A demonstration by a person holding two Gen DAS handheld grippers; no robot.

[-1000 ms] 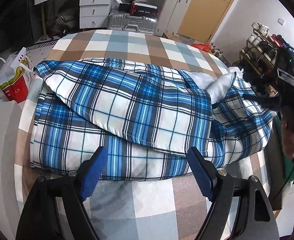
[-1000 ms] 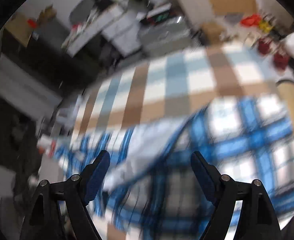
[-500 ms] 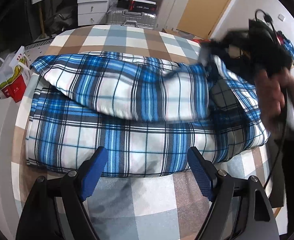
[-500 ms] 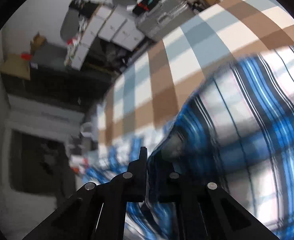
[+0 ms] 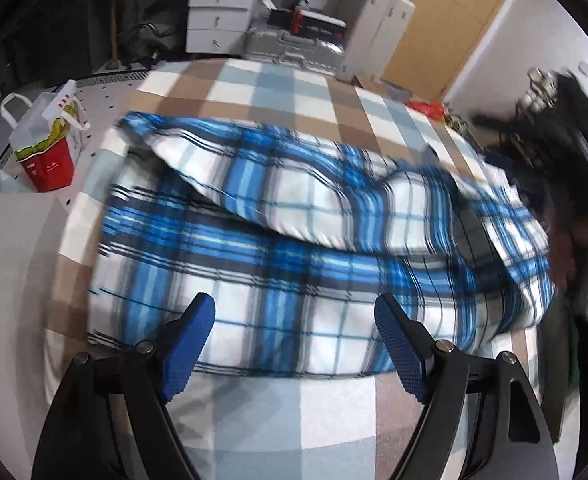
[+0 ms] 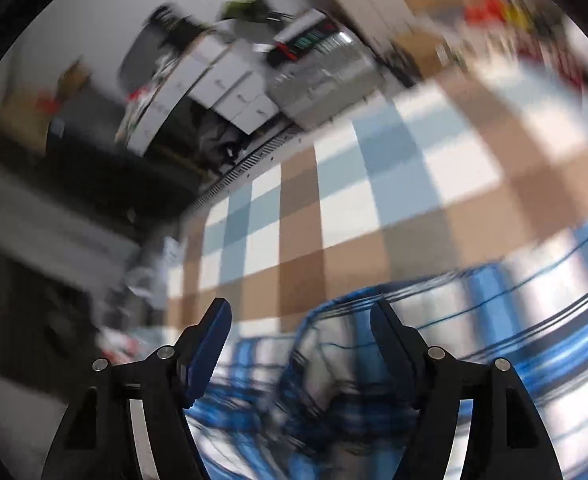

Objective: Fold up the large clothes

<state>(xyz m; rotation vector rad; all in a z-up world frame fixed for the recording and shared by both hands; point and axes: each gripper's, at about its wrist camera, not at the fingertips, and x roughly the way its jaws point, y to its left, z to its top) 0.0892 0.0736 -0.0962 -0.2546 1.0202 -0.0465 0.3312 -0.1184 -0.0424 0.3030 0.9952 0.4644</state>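
the blue plaid garment already lies doubled on the checked bed; both tools, left and right, gape empty above it, the right's jaws just reopened, nothing between; more folds likely remain.

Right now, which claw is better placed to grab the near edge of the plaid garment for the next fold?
Probably left. The left claw is open, straddling the near edge of the plaid garment. The right claw, jaws just opened, hangs over a far corner.

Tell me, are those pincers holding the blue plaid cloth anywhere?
No. The left gripper is open over the blue plaid garment; the right gripper has just opened, gripping nothing.
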